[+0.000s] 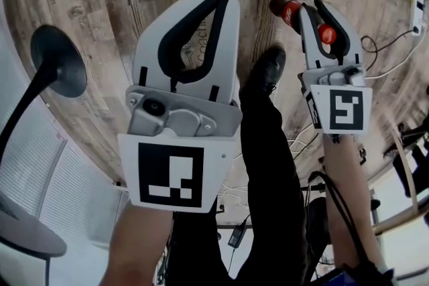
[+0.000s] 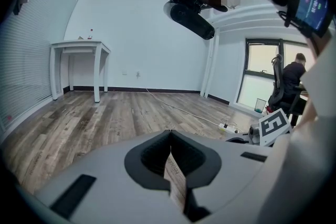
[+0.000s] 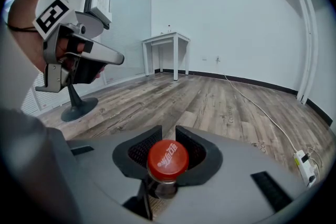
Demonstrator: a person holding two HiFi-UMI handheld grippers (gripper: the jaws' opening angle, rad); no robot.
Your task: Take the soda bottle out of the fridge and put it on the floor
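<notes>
1. Red-capped soda bottle (image 3: 167,159) sits in the right gripper (image 3: 168,132), whose fingers squeeze its neck.
2. Its dark body sticks out past the fingers, over the wooden floor (image 1: 134,3) and near a black shoe (image 1: 268,67).
3. The left gripper (image 2: 170,134) has its fingers pressed together, with nothing between them.

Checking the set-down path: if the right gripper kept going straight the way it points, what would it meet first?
Probably the wooden floor; nothing else shows ahead. The soda bottle in the right gripper would likely touch first.
</notes>
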